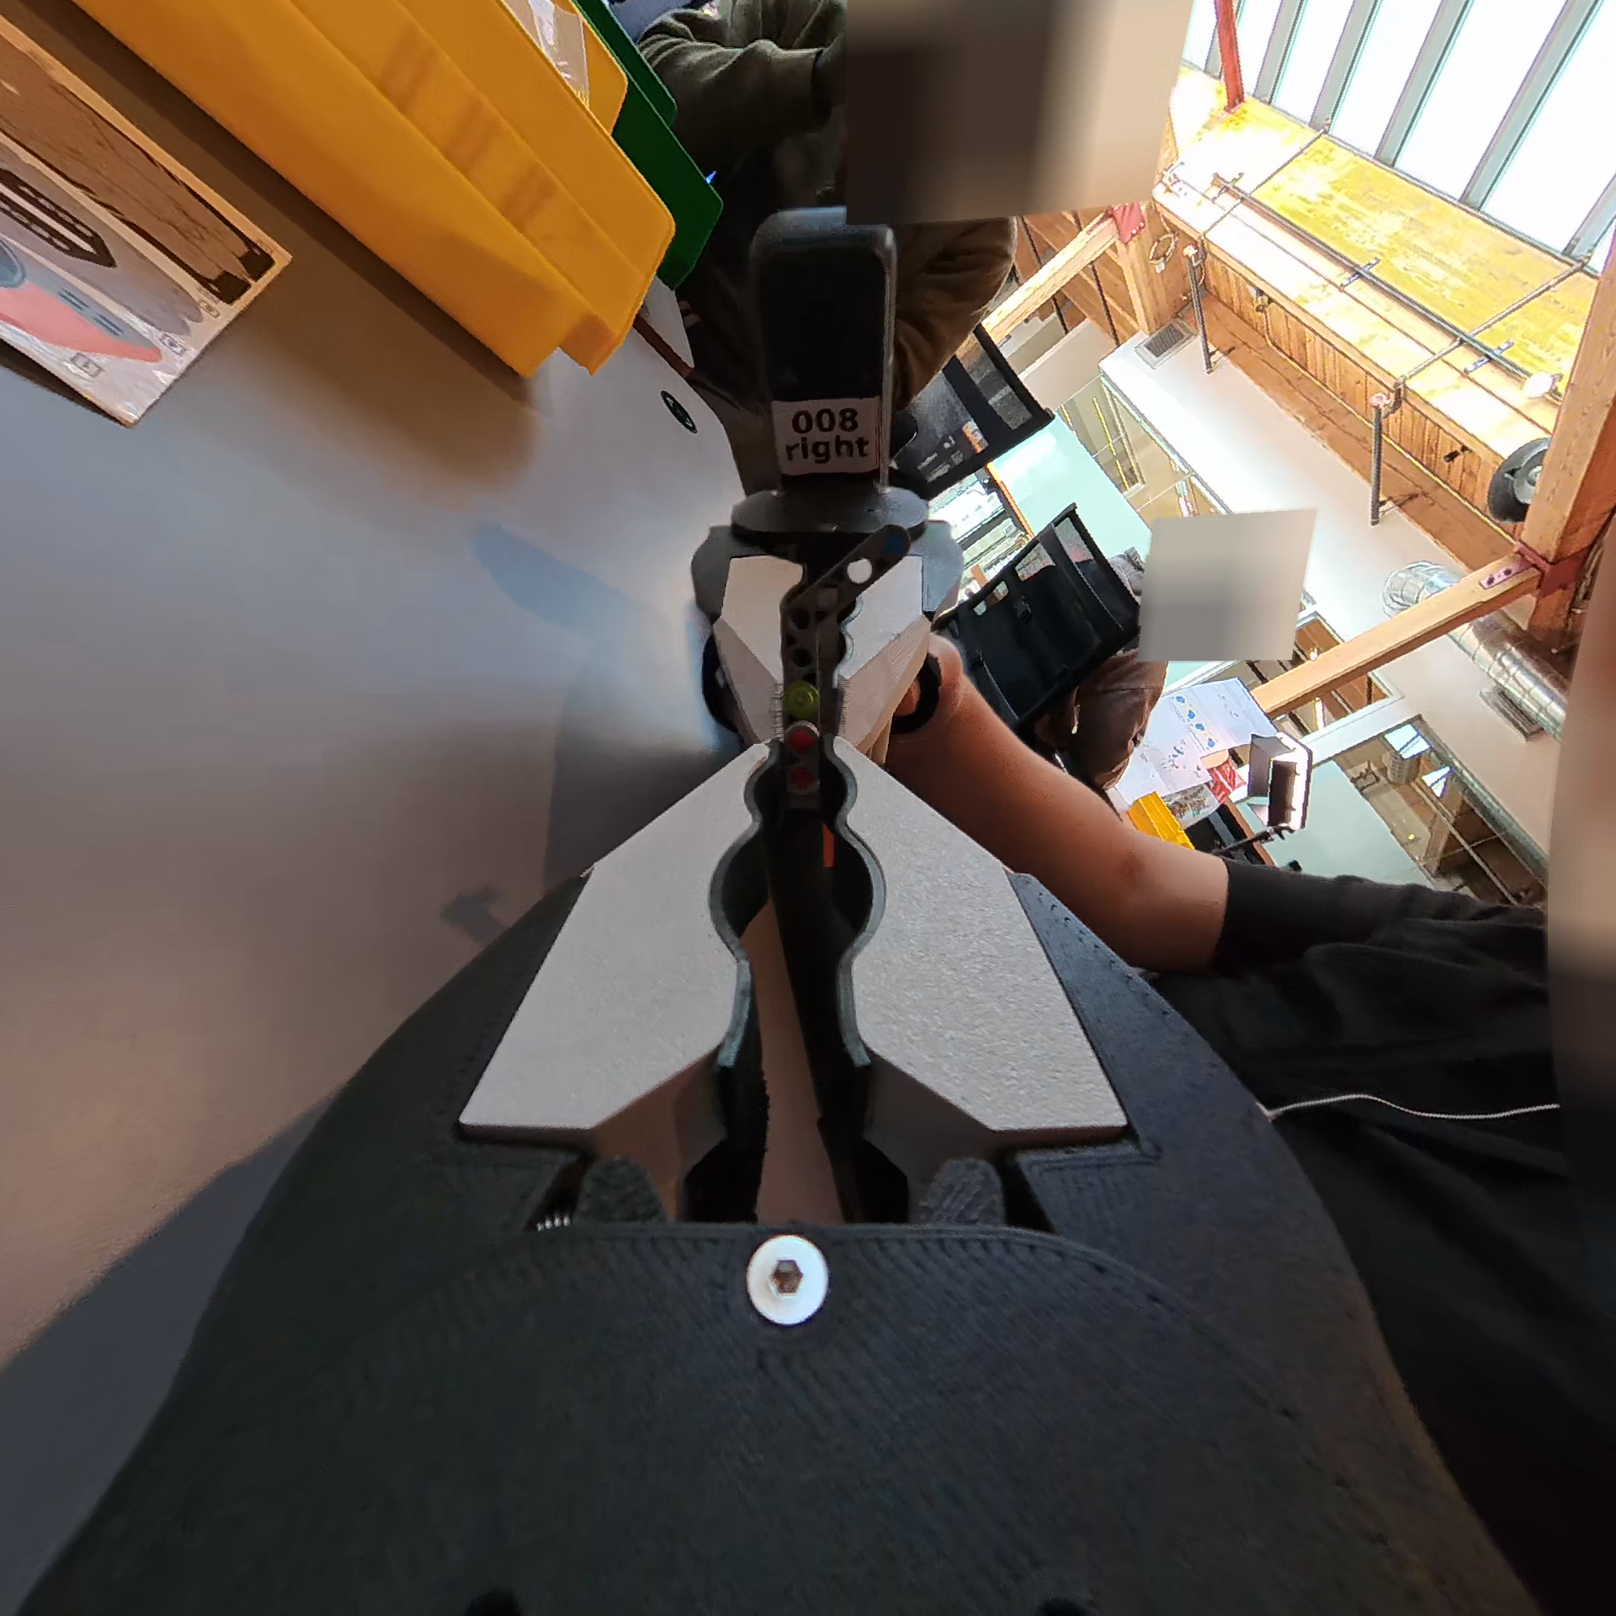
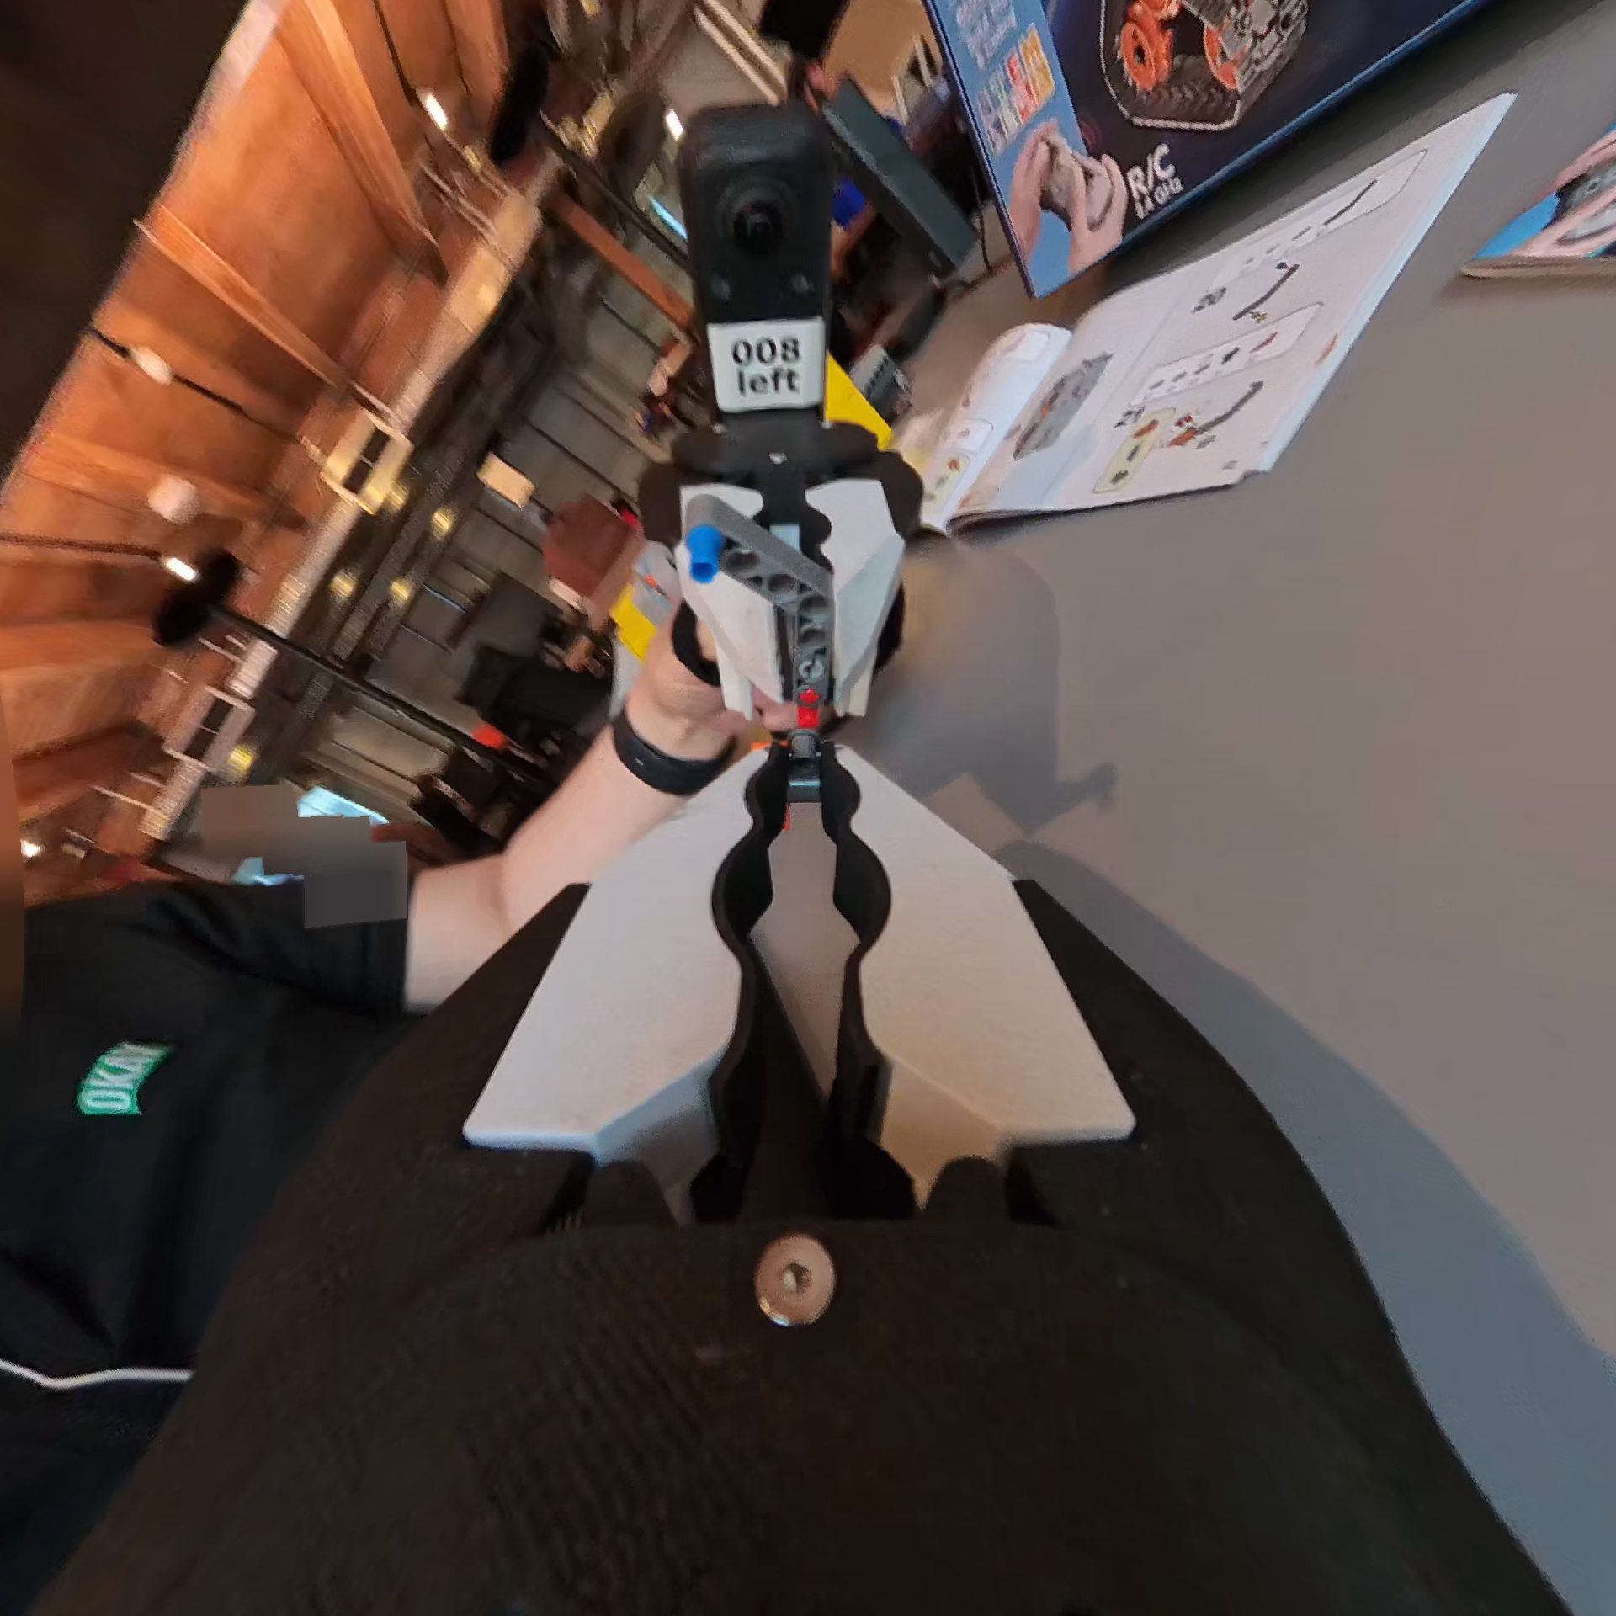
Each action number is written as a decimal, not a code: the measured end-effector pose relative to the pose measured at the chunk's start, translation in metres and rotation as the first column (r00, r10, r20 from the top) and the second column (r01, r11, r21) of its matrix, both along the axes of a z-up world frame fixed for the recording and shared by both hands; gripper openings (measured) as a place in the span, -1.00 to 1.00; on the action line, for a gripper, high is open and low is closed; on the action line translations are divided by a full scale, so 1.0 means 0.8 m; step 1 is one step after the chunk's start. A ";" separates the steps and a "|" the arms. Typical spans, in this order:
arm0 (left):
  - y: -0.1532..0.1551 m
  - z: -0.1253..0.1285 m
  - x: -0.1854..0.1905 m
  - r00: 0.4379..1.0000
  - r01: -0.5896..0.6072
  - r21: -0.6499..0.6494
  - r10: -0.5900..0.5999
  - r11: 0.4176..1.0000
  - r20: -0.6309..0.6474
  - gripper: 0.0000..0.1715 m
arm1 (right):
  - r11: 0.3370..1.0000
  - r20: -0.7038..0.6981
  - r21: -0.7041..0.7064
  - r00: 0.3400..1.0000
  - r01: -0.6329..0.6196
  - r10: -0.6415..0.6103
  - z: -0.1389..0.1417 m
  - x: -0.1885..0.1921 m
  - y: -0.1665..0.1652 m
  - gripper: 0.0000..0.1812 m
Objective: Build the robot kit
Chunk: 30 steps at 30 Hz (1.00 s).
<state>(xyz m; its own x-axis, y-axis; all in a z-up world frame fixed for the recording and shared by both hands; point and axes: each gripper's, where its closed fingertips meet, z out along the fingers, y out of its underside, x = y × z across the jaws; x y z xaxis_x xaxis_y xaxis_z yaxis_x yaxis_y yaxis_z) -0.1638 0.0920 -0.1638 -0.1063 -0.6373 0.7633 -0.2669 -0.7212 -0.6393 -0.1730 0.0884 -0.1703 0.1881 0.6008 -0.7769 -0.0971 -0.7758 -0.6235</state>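
Observation:
My two grippers meet tip to tip above a grey table (image 1: 306,612), each held in a hand. My left gripper (image 1: 800,754) is shut on a long black piece (image 1: 809,944) of a small building-toy assembly, with red pins (image 1: 802,739) at its tips. My right gripper (image 2: 803,756) is shut on a small grey part (image 2: 803,783) of the same assembly. A bent grey beam with holes (image 2: 787,581) rises from the joint and carries a blue pin (image 2: 700,555). The beam looks dark in the left wrist view (image 1: 809,630). The opposite gripper faces each camera: the right one (image 1: 818,713), the left one (image 2: 800,708).
Yellow bins (image 1: 437,157) and a green one (image 1: 673,175) stand at the table's far side, beside a printed card (image 1: 105,254). An open instruction booklet (image 2: 1180,350) and a toy box (image 2: 1180,105) lie to the right. A person's forearms (image 1: 1049,839) reach in. My left and right fingertips are right by each other. The printed card (image 1: 105,254) is about equally far from each gripper, around 20 cm.

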 end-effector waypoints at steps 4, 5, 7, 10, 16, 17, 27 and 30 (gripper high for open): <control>0.007 0.001 -0.005 1.000 -0.026 0.018 0.026 0.999 -0.011 -0.94 | 0.999 0.417 -0.001 0.908 -0.053 0.049 -0.017 0.031 0.014 -0.93; 0.010 0.001 -0.007 0.999 -0.037 0.024 0.037 0.999 -0.014 -0.94 | 0.996 0.531 -0.020 0.844 -0.083 0.081 -0.024 0.039 0.015 -0.93; 0.016 0.002 -0.012 0.998 -0.060 0.019 0.060 0.998 -0.016 -0.93 | 0.991 0.758 -0.040 0.642 -0.131 0.115 -0.043 0.061 0.021 -0.93; 0.031 0.002 -0.023 0.992 -0.123 -0.005 0.123 0.992 -0.015 -0.94 | 0.965 0.947 -0.111 0.270 -0.237 0.175 -0.069 0.092 0.018 -0.92; 0.056 0.006 -0.052 0.971 -0.238 -0.056 0.238 0.970 -0.011 -0.94 | 0.944 0.969 -0.214 0.066 -0.251 0.238 -0.100 0.102 0.019 -0.91; 0.058 0.008 -0.054 0.969 -0.246 -0.062 0.246 0.967 -0.003 -0.94 | 0.942 0.968 -0.218 0.067 -0.254 0.242 -0.102 0.100 0.019 -0.91; 0.060 0.010 -0.054 0.970 -0.238 -0.086 0.240 0.968 0.021 -0.94 | 0.919 0.943 0.050 0.323 -0.390 0.086 -0.071 0.087 0.023 -0.82; 0.058 0.011 -0.051 0.973 -0.225 -0.083 0.228 0.971 0.026 -0.94 | 0.875 0.939 0.127 0.340 -0.467 0.045 -0.076 0.083 0.020 -0.84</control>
